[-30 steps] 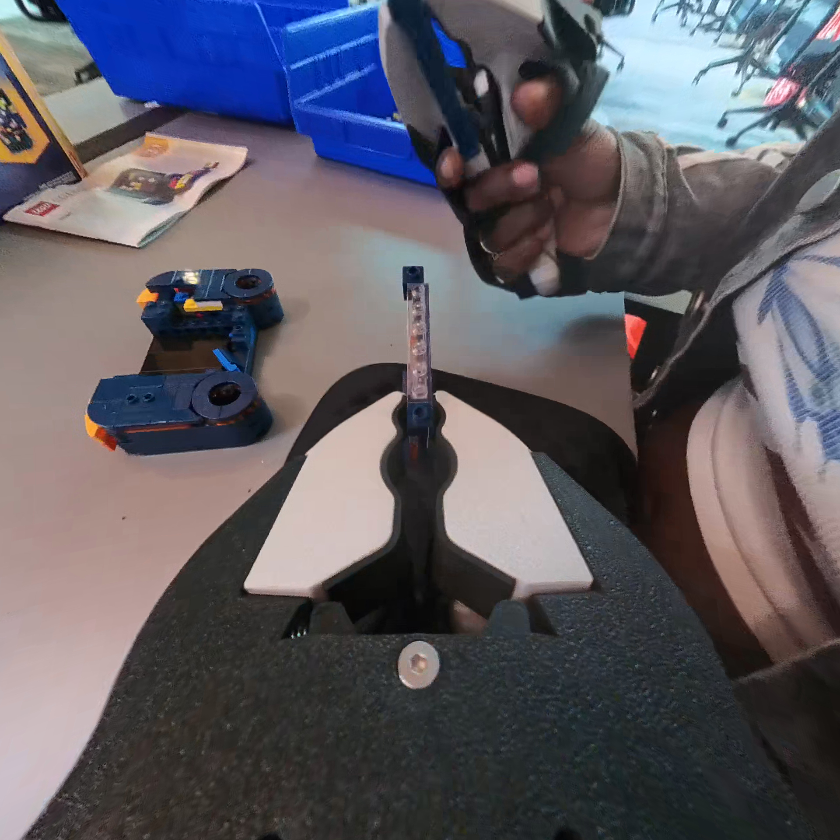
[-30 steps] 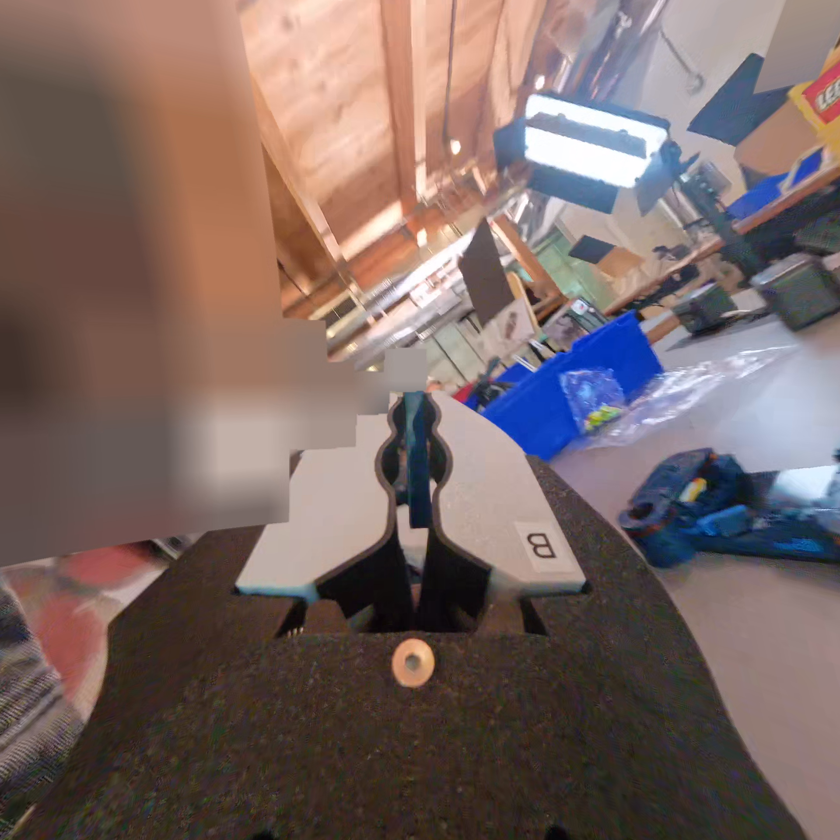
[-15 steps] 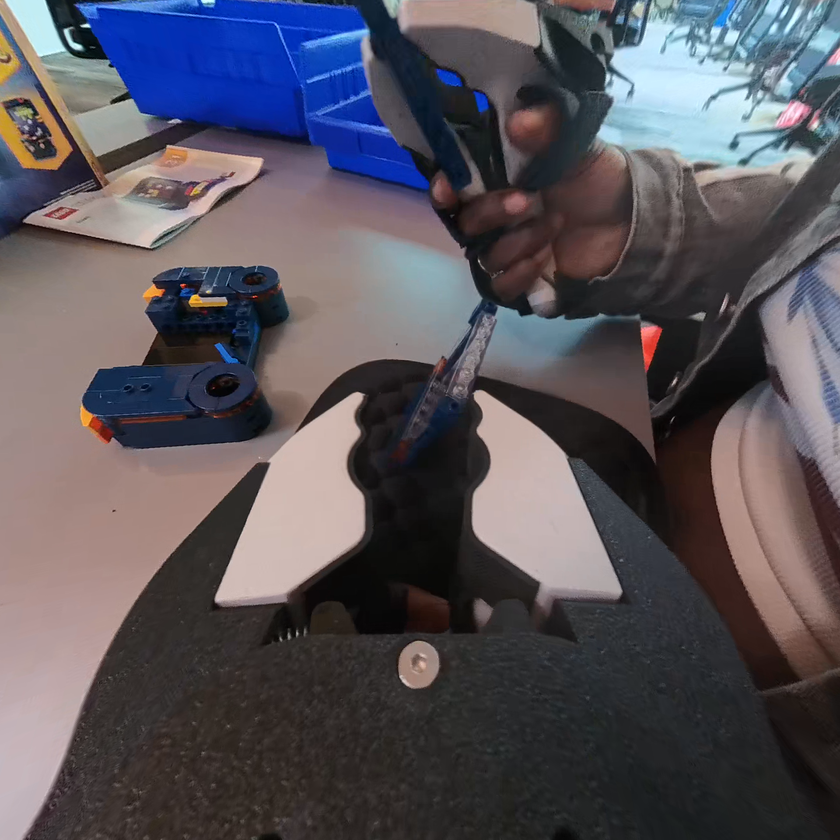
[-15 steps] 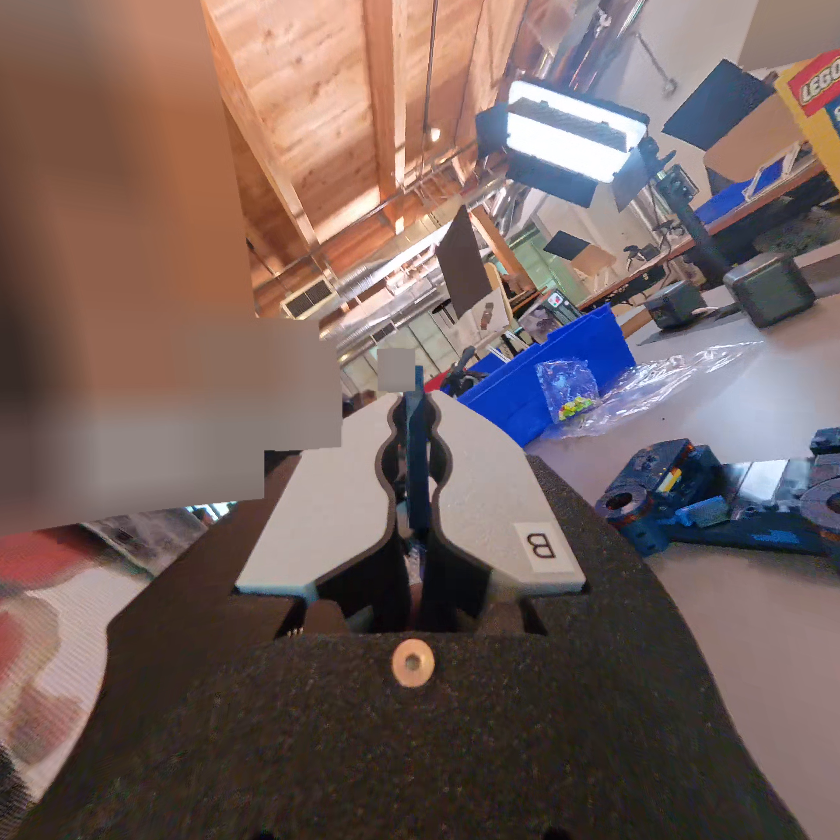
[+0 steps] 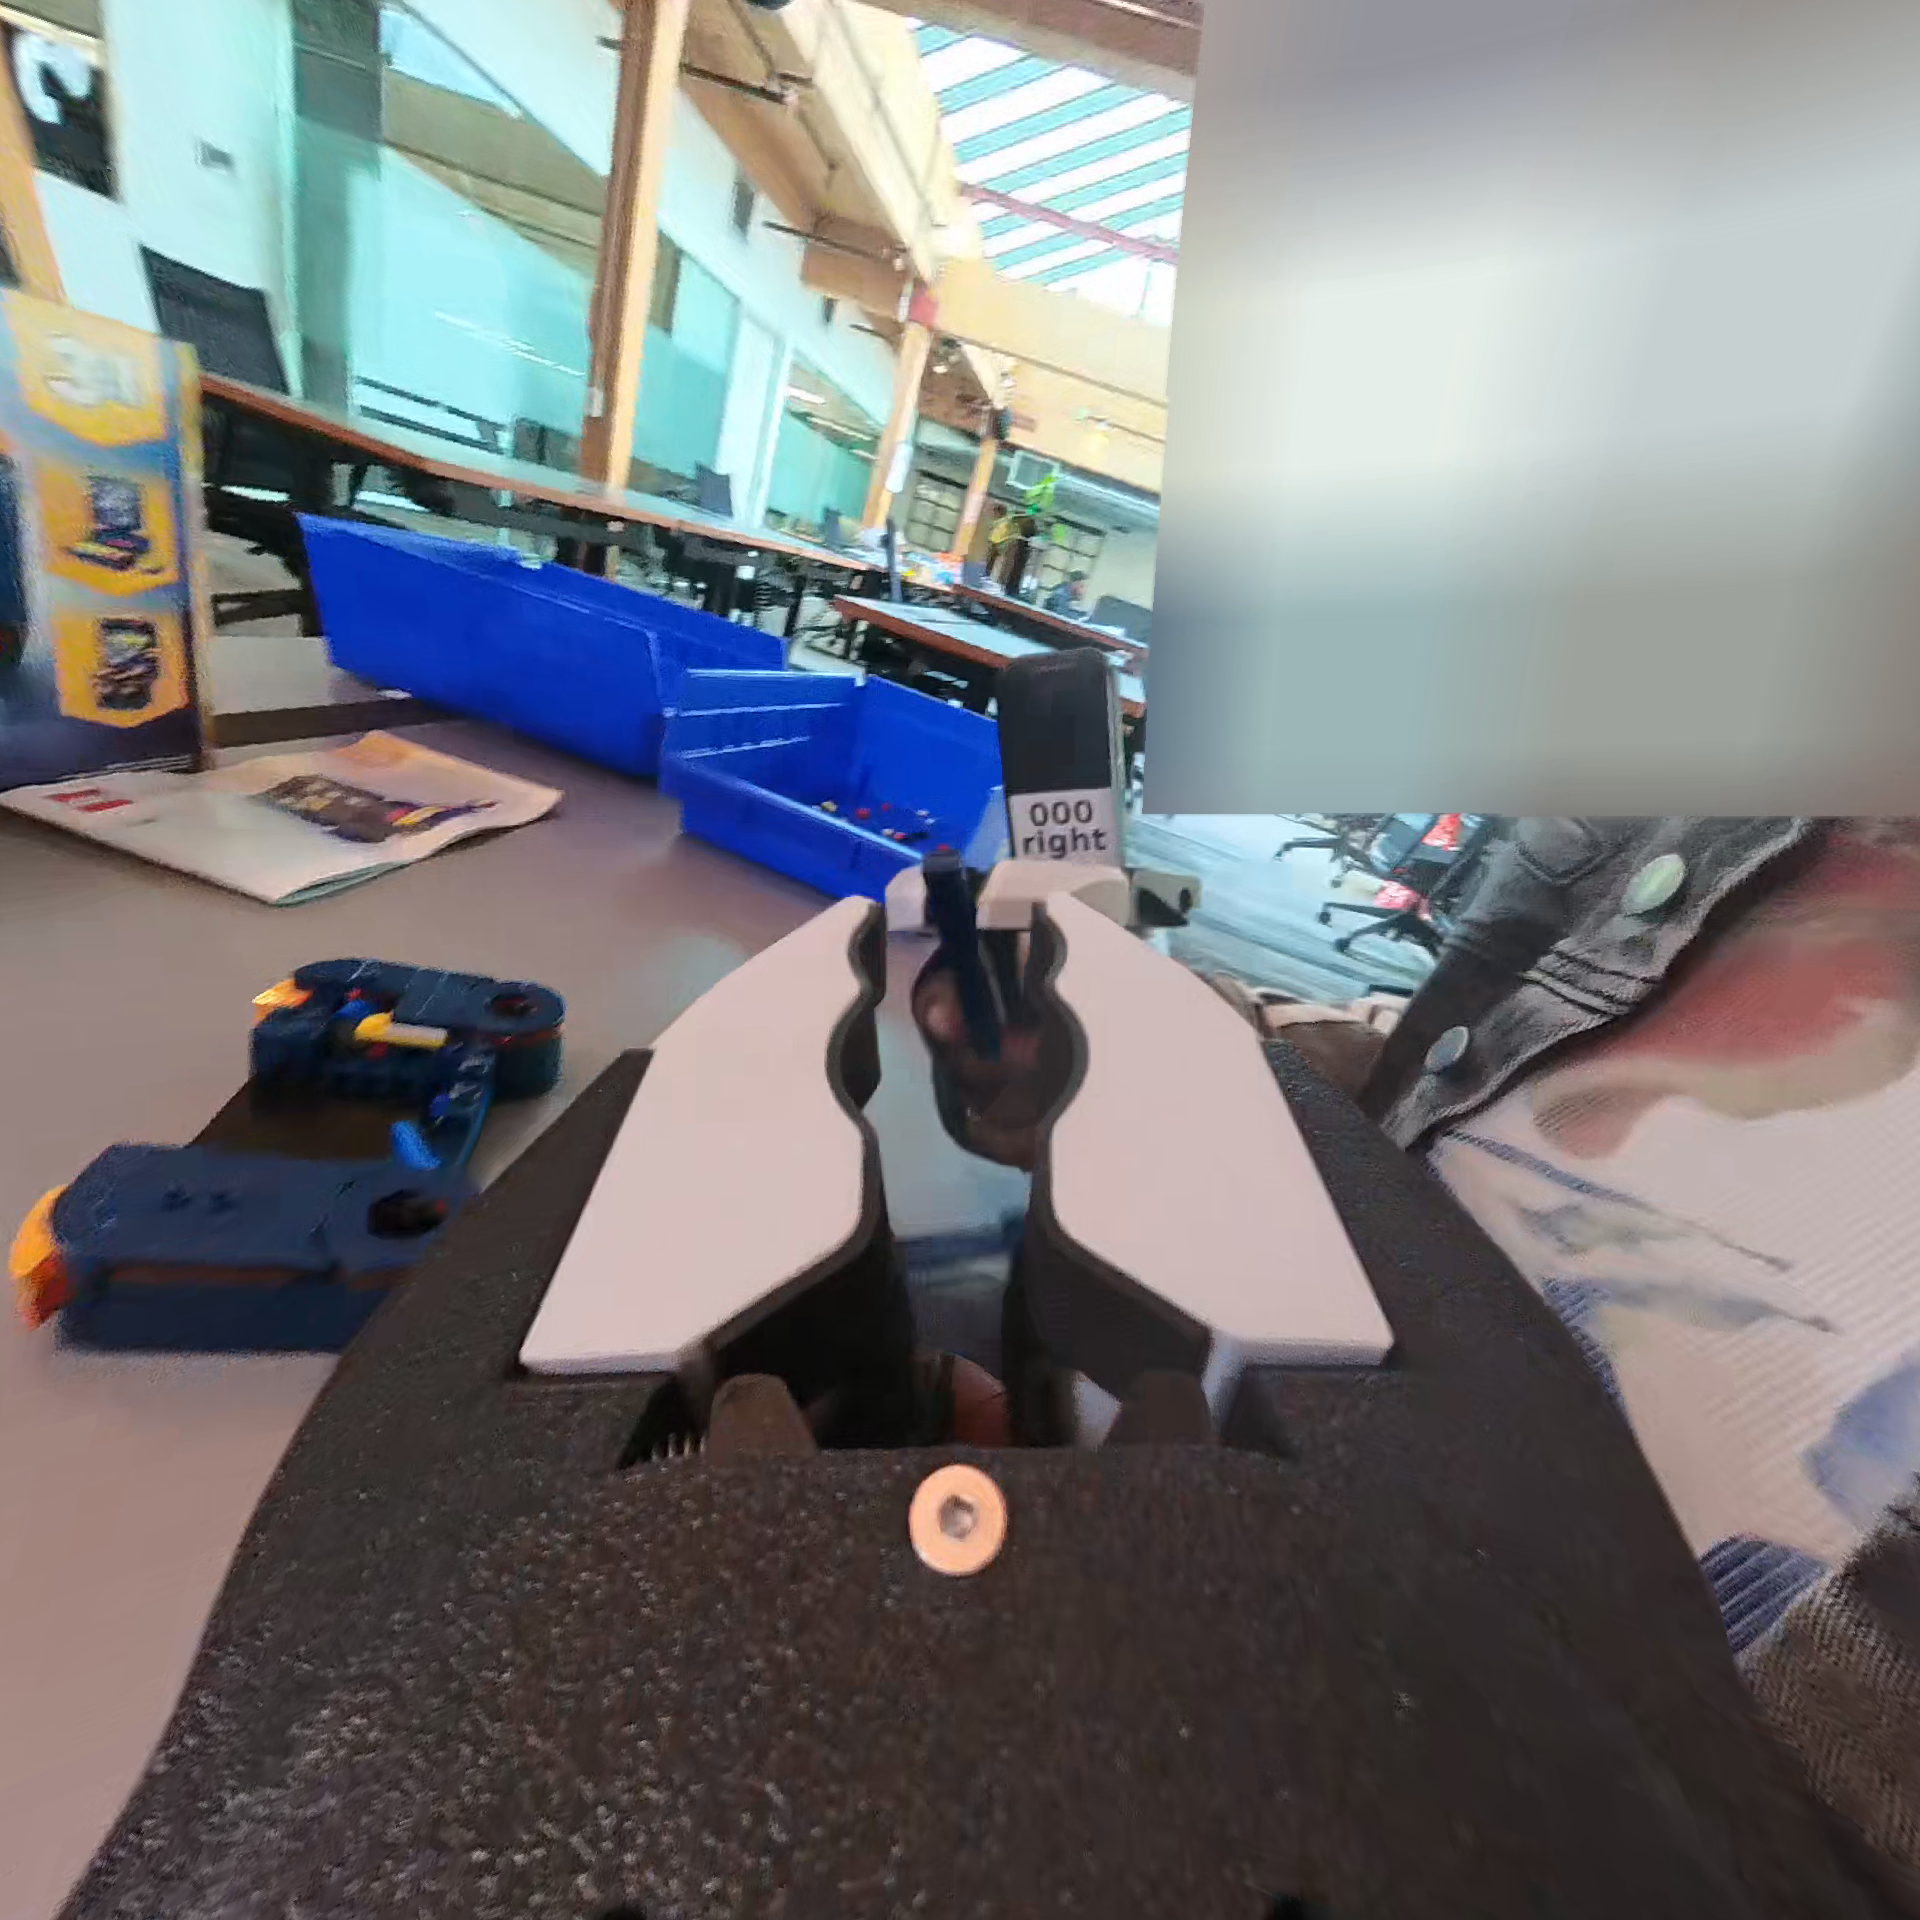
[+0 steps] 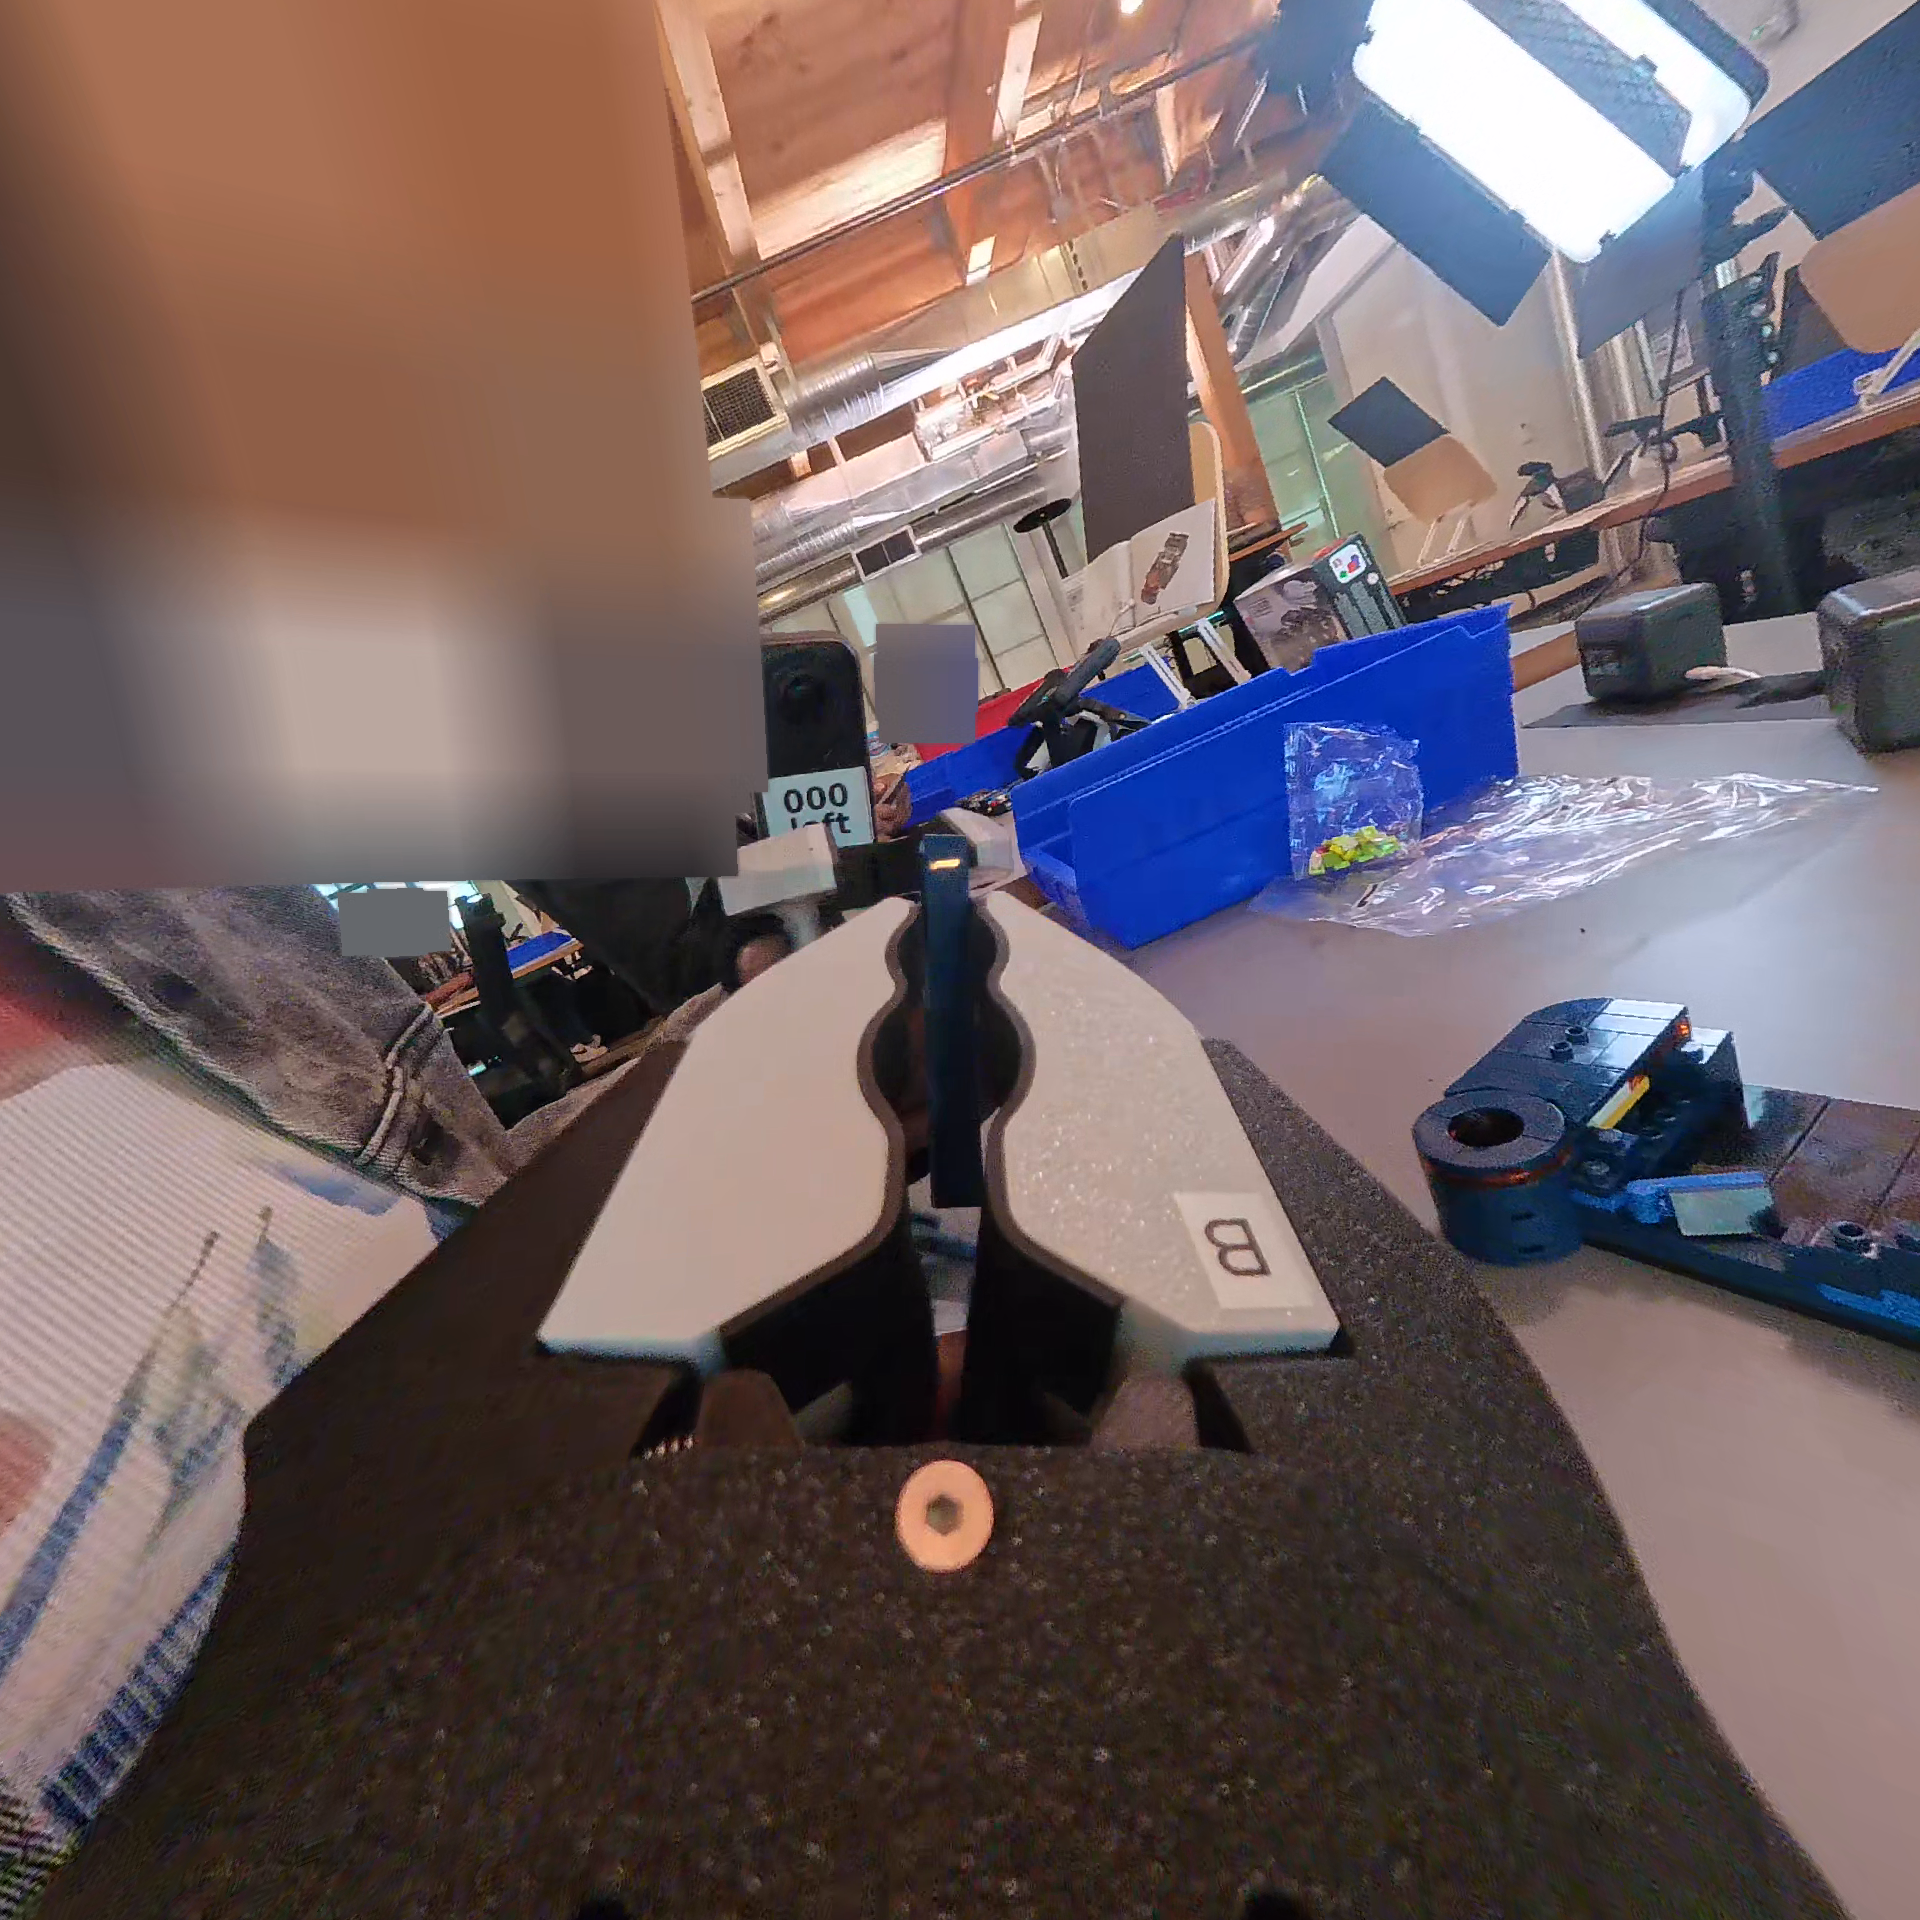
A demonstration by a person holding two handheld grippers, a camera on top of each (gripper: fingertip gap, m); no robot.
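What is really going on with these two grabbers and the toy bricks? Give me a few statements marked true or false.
1. The right gripper is shut on a dark blue bar. True.
2. The left gripper holds a brick. False: its fingers stand apart with nothing between them.
3. The dark blue brick model lies on the grey table. True.
4. The booklet lies inside the blue bin. False: it lies flat on the table, outside the bin.

Timber ceiling beams [image 6: 925, 145], bright panel lamp [image 6: 1538, 114], long desks [image 5: 540, 488].
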